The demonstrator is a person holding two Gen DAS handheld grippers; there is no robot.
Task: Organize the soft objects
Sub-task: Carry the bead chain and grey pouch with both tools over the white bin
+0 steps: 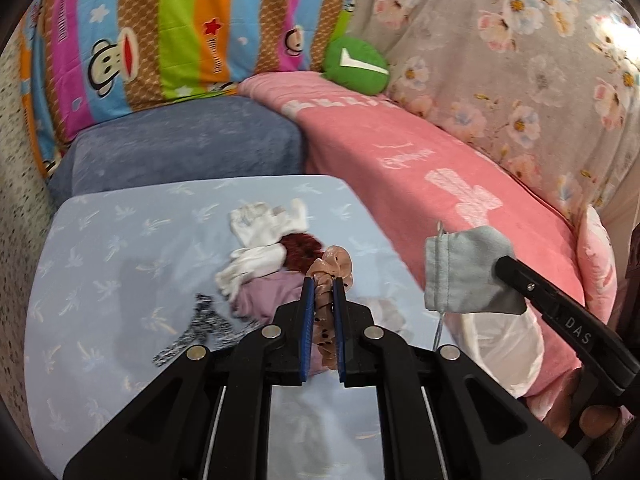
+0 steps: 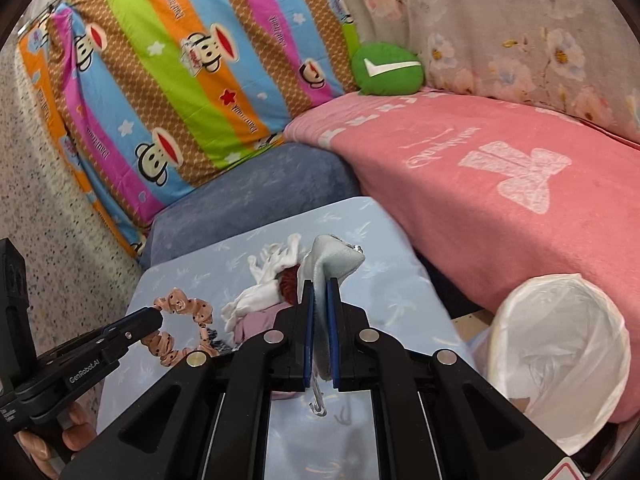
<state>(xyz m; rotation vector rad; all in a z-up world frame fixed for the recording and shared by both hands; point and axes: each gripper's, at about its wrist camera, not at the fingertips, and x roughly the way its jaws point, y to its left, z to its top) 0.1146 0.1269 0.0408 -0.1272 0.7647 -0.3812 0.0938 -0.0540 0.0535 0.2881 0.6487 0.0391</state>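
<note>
Currently left gripper point(image 1: 322, 280) clamps the scrunchie point(image 1: 330, 276), right gripper point(image 2: 319, 282) clamps the pouch point(image 2: 332, 260); pouch mouth should gape before the scrunchie goes in.

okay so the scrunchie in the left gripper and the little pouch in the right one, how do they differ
The peach scrunchie is a ruffled ring with dark dots; the grey pouch is a plain flat bag with a drawstring.

The scrunchie hangs as an open loop from the left gripper; the pouch is pinched folded in the right gripper.

Both are soft fabric, each clamped in shut jaws above the light blue table.
</note>
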